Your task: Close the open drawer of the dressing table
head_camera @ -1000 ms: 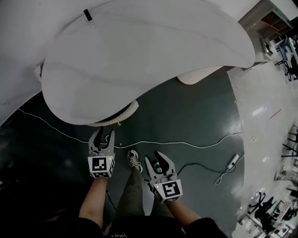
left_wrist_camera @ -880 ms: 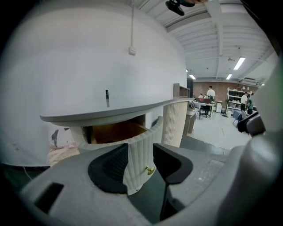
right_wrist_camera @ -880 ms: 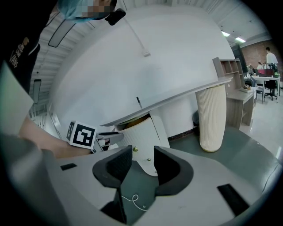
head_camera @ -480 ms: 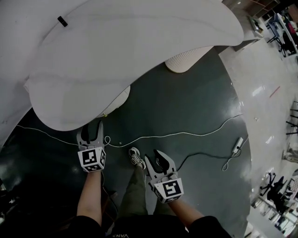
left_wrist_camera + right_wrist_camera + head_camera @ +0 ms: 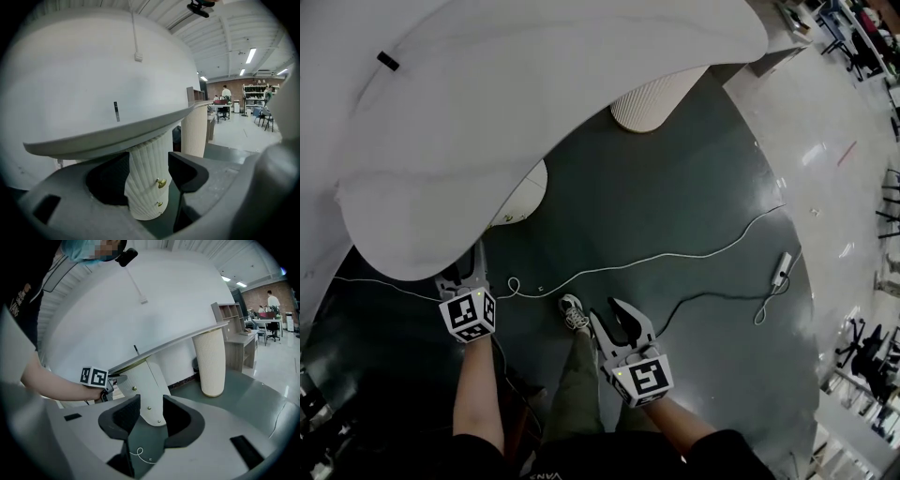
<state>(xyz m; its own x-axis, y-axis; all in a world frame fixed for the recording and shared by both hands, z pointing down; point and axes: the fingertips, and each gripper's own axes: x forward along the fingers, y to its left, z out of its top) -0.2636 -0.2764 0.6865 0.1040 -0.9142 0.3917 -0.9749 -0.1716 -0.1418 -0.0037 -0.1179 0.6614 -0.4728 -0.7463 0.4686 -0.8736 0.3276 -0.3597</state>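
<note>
The dressing table has a wide white top point(image 5: 534, 112) on ribbed white pedestals. The nearer pedestal point(image 5: 145, 197) carries drawers with small gold knobs point(image 5: 161, 183); it also shows as pedestal point(image 5: 150, 390) in the right gripper view. Whether a drawer stands out, I cannot tell. My left gripper point(image 5: 467, 265) sits at the tabletop's edge, just short of that pedestal; its jaws are opening and nothing is between them. In its own view the left gripper point(image 5: 150, 171) frames the knobs. My right gripper point(image 5: 619, 317) hangs lower and farther back, open and empty, seen as right gripper point(image 5: 151, 416) in its own view.
A second ribbed pedestal point(image 5: 661, 98) stands farther right. A thin white cable point(image 5: 675, 262) runs across the dark floor to a power strip point(image 5: 783, 267). The person's shoe point(image 5: 572, 317) is between the grippers. Desks and people are far off at the right.
The left gripper has moved left and forward under the tabletop's edge, and its jaws have spread wider. The right gripper has shifted only a little.
</note>
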